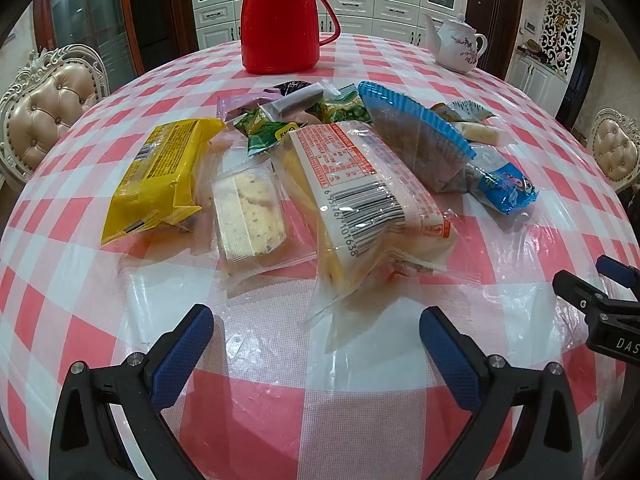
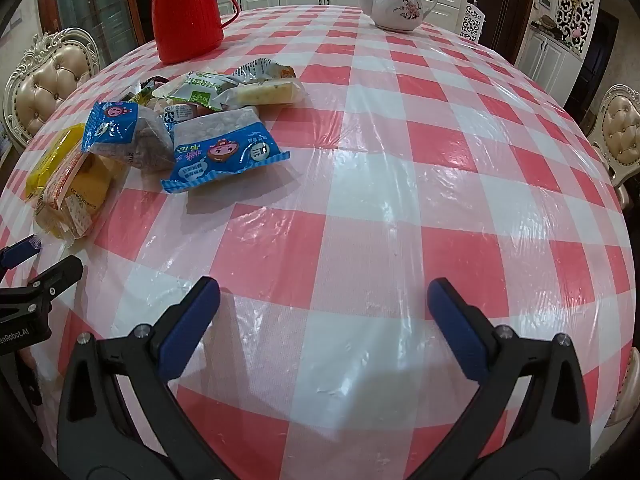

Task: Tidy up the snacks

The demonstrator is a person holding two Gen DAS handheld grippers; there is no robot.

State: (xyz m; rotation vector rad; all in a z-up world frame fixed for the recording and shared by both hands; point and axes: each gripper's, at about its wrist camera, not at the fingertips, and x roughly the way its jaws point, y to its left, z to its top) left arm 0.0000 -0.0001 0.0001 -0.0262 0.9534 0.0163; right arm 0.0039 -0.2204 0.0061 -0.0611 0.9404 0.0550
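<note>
A heap of wrapped snacks lies on the pink-checked table [image 1: 280,420]. In the left wrist view I see a yellow pack [image 1: 160,176], a clear-wrapped nougat bar [image 1: 250,216], a big orange-printed cake pack [image 1: 360,200], a blue-edged pack [image 1: 424,136] and small green packets [image 1: 272,132] behind. My left gripper [image 1: 316,340] is open and empty, just short of the cake pack. My right gripper [image 2: 323,308] is open and empty over bare cloth; the heap is to its left, with a blue pack [image 2: 224,156] nearest. The right gripper also shows at the left view's right edge [image 1: 604,300].
A red thermos jug [image 1: 280,24] stands behind the heap, a white teapot [image 1: 456,44] at the far right. Padded chairs [image 1: 48,112] stand around the table. The table's right half [image 2: 460,160] is bare checked cloth under clear plastic.
</note>
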